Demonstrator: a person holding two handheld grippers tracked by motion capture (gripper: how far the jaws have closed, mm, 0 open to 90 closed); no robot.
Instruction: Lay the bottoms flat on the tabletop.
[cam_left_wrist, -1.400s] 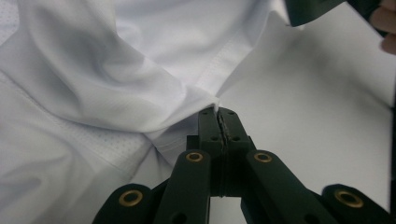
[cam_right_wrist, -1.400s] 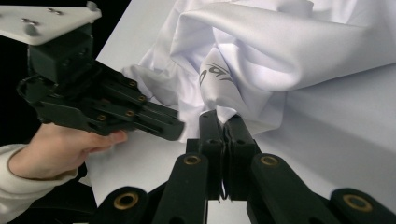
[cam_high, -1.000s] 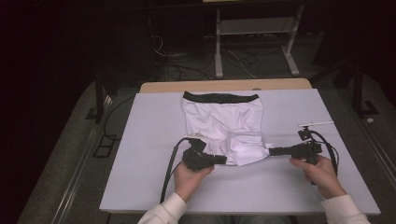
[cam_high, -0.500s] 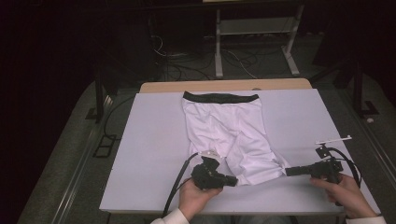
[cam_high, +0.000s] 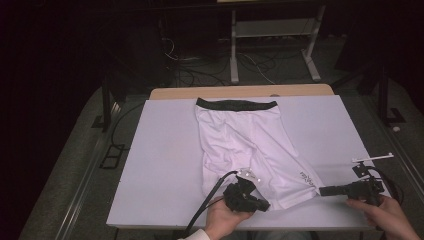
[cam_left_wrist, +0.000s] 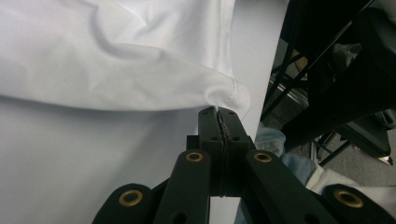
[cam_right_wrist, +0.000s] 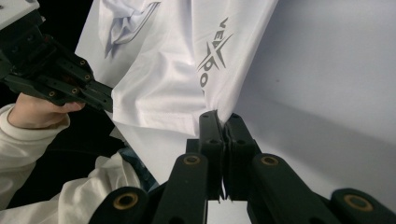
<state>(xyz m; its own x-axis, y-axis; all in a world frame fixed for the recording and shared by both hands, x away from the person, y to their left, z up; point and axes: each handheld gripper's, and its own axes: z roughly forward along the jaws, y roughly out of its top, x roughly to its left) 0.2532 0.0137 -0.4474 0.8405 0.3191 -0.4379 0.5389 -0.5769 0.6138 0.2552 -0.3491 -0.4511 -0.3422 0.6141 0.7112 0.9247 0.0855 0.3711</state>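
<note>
- The white shorts (cam_high: 245, 145) lie flat on the desk (cam_high: 160, 150), black waistband at the far side, legs toward the person.
- The left tool (cam_high: 263, 205) is clamped tight on a hem corner of the near leg; the right tool (cam_high: 322, 190) is likewise pinched shut on the outer hem of the other leg.
- Looks to me like a pull-and-spread step: best to draw both corners evenly toward the near edge and keep them low, so the cloth slides flat instead of lifting or bunching at the crotch.
- Watch the near edge; the hems are almost at it.
- The left gripper view shows the stitched hem (cam_left_wrist: 233, 88) nipped right at the tips, which the high view is too distant to show.
- The right gripper view shows the printed logo (cam_right_wrist: 212, 53) just above its grip, plus the other hand (cam_right_wrist: 35, 112).
</note>
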